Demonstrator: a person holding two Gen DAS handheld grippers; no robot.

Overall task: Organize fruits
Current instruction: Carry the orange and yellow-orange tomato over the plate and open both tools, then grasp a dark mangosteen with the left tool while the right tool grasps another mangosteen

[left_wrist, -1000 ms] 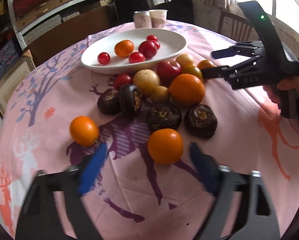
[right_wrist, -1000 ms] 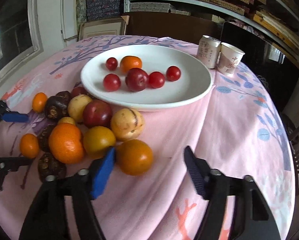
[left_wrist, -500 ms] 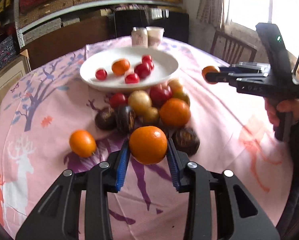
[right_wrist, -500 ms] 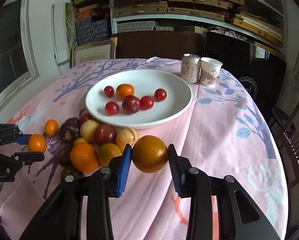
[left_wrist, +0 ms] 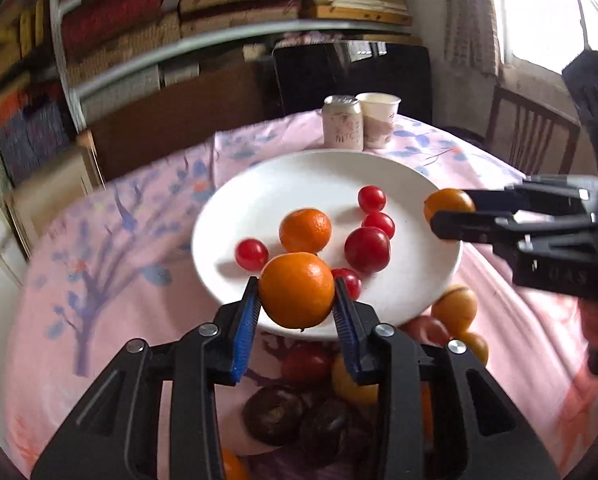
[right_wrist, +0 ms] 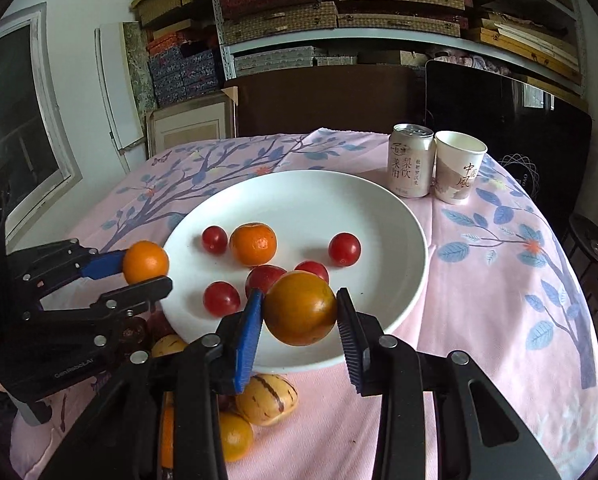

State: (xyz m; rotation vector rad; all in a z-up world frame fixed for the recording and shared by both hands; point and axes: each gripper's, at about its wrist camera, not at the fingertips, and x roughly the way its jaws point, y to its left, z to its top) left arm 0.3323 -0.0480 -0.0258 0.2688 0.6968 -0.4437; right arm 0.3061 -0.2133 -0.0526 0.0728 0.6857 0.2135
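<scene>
Fruits, two lifted: mandarin (left_wrist: 296, 290) pinched between left gripper (left_wrist: 296, 316) pads; brownish-orange fruit (right_wrist: 301, 308) pinched by right gripper (right_wrist: 301, 332), both above the near rim of white plate (right_wrist: 379, 216). Beneath: loose pile (right_wrist: 265, 398) on pink tablecloth (right_wrist: 499, 300). Plate contents: one mandarin, plum, cherry tomatoes. Beyond: can (right_wrist: 411, 165), paper cup (right_wrist: 459, 166).

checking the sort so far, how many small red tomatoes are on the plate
4. On the white plate: one far left by the tangerine, one far right, one at the near left, one partly behind the held fruit. More may be hidden there.
</scene>
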